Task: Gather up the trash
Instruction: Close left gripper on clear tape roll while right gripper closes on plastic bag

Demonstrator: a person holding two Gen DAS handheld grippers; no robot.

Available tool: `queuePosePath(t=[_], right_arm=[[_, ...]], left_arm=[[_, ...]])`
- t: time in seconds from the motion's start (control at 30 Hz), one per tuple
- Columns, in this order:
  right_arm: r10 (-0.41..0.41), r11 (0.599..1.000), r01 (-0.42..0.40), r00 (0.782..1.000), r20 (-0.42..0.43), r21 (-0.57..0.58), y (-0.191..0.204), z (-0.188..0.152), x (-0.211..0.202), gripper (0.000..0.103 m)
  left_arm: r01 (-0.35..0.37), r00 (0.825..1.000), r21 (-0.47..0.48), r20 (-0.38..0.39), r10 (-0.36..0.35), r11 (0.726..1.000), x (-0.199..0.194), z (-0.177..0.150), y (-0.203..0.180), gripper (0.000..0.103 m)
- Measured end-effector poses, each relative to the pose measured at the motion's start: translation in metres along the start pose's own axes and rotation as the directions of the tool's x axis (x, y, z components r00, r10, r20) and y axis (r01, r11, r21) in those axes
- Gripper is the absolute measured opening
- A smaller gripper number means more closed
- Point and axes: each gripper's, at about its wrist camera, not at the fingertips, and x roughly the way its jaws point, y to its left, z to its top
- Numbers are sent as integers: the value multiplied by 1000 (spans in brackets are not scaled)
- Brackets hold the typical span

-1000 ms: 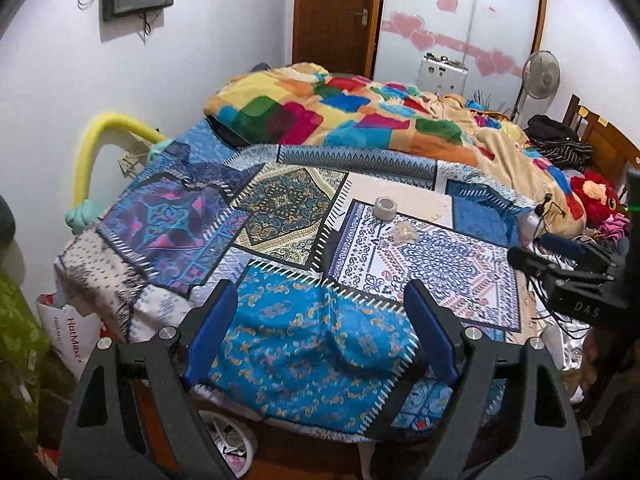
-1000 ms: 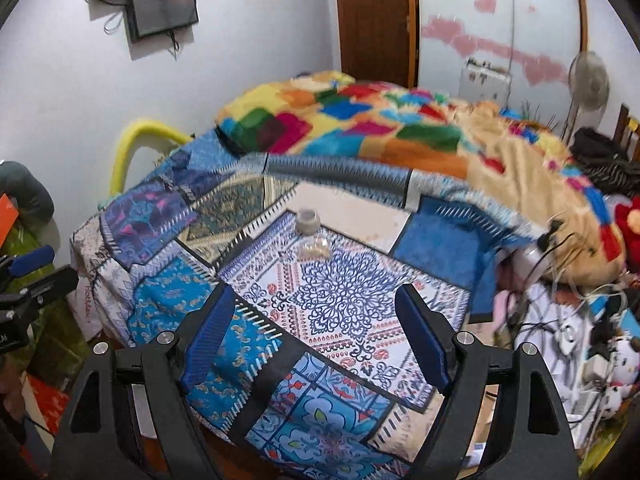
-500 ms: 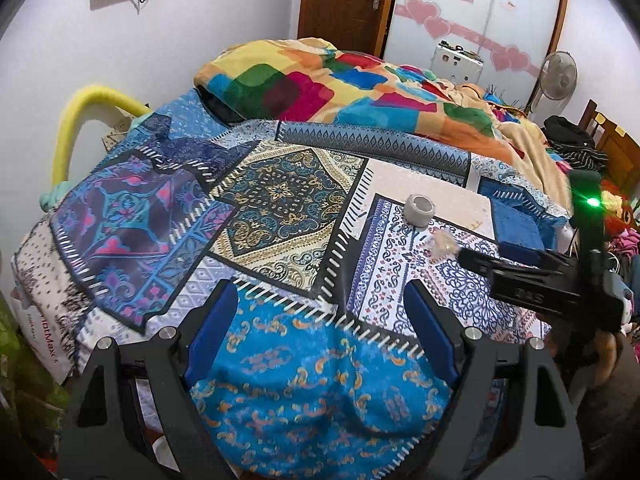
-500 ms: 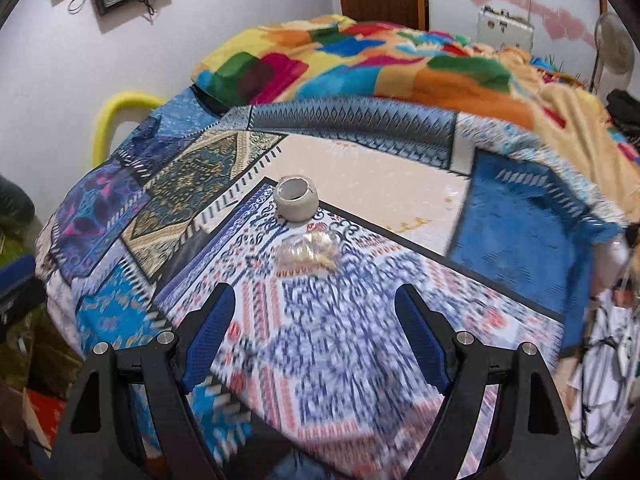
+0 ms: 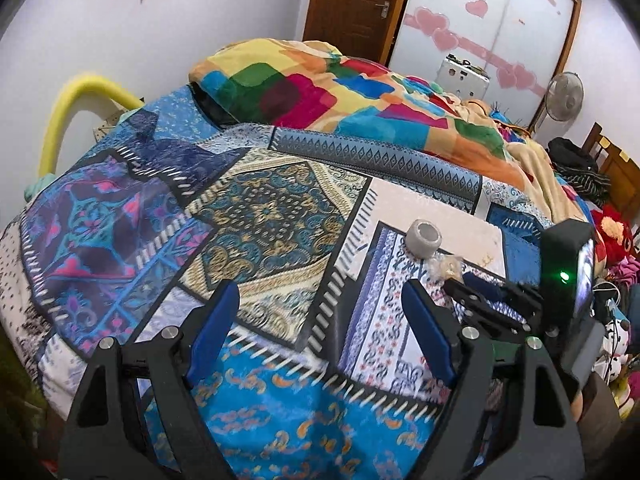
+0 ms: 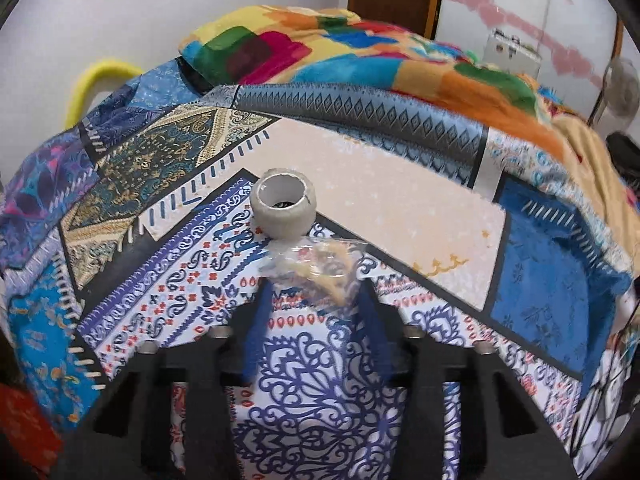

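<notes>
The right gripper (image 6: 314,300) is sitting low in the centre of the right wrist view, blue fingers (image 6: 256,320) motion-blurred and narrowed around a crumpled clear plastic wrapper (image 6: 316,266), one finger on each side of it; the blur is hiding whether the pads are actually pressing it (cannot tell if it is clamped or just bracketing). The wrapper is lying on the white-and-blue patterned patch of the bedspread (image 6: 152,292), just below centre of that frame, touching or almost touching the tape roll (image 6: 283,208) standing right above it. In the left wrist view the same wrapper (image 5: 446,268) is showing at centre right, just below the tape roll (image 5: 424,238), with the right gripper's tip (image 5: 472,286) reaching it from the right edge. The left gripper (image 5: 322,328) is hovering in the lower half of its own frame, blue fingers (image 5: 212,328) spread wide apart, holding nothing, touching nothing, above the turquoise patch of the bedspread (image 5: 280,420). A multicoloured blanket (image 5: 320,92) is filling the upper centre.
</notes>
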Motion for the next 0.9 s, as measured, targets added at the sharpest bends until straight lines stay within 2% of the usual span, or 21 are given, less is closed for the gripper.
queuePosePath(t=[0.07, 0.23, 0.5, 0.67, 0.73, 0.77, 0.83, 0.87, 0.9], right_arm=[[39, 999, -39, 999, 2, 27, -8, -1, -1, 14], [101, 986, -102, 995, 11, 129, -34, 2, 0, 10], [76, 977, -89, 994, 77, 192, -70, -2, -21, 9], [54, 972, -78, 992, 113, 220, -86, -5, -32, 9], [51, 969, -78, 991, 122, 234, -91, -6, -33, 9], [49, 968, -78, 991, 125, 239, -93, -6, -33, 9], [50, 966, -80, 991, 126, 245, -95, -7, -33, 9], [51, 966, -81, 991, 123, 247, -95, -7, -32, 9], [52, 966, -81, 991, 121, 247, -96, -8, -32, 9]], left_arm=[[2, 1000, 25, -8, -2, 1000, 9, 4, -10, 82], [32, 999, 91, -42, -28, 995, 33, 13, -36, 82], [118, 986, 117, -131, -102, 986, 81, 27, -77, 82], [88, 988, 149, -141, -67, 985, 114, 34, -97, 81], [71, 987, 149, -152, -49, 986, 127, 35, -100, 67], [75, 986, 146, -162, -51, 987, 132, 36, -101, 64], [88, 981, 136, -185, -62, 987, 141, 34, -101, 44], [84, 984, 147, -170, -58, 986, 139, 34, -103, 36], [78, 986, 172, -161, -50, 982, 137, 33, -106, 37]])
